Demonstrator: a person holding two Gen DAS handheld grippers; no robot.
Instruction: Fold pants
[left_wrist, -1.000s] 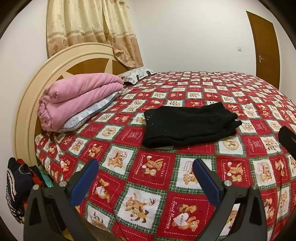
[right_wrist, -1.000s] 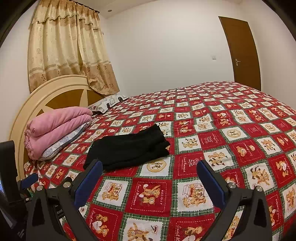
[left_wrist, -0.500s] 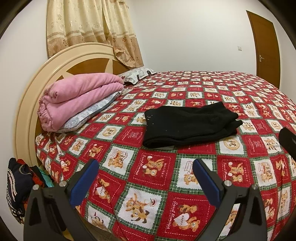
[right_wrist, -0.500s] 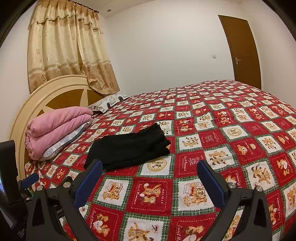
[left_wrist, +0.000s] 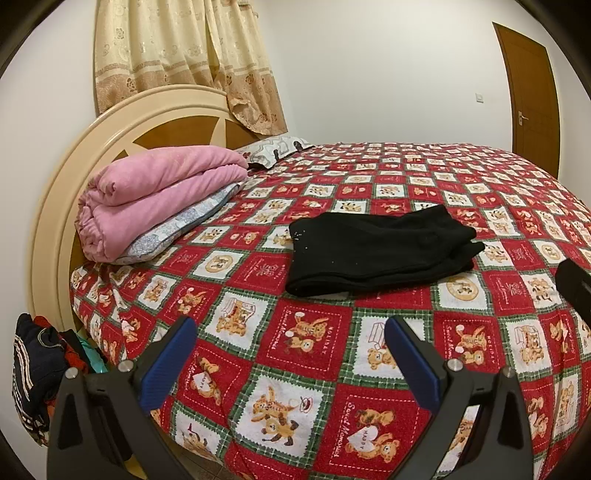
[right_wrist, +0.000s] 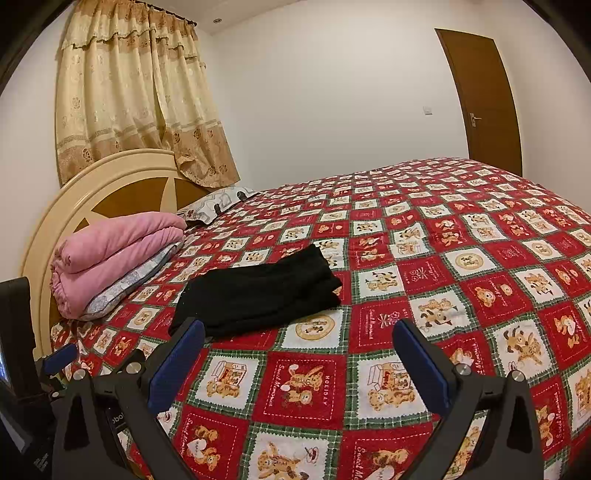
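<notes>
Black pants (left_wrist: 380, 249) lie folded in a compact bundle on the red patterned bedspread (left_wrist: 303, 354), also seen in the right wrist view (right_wrist: 258, 291). My left gripper (left_wrist: 290, 332) is open and empty, held back from the pants near the bed's front edge. My right gripper (right_wrist: 297, 332) is open and empty, also short of the pants, with its left finger (right_wrist: 177, 360) overlapping the bundle's near corner in view. Part of the left gripper (right_wrist: 22, 365) shows at the far left of the right wrist view.
A folded pink blanket (left_wrist: 159, 199) on a grey pillow lies by the cream headboard (left_wrist: 55, 206). Another pillow (left_wrist: 273, 149) lies further back. A pile of dark clothes (left_wrist: 37, 365) sits beside the bed at lower left. A brown door (right_wrist: 484, 99) stands at the far right.
The right wrist view has shifted slightly, so the pants now sit lower and closer to its left finger. The left gripper and the pants have hardly moved.
</notes>
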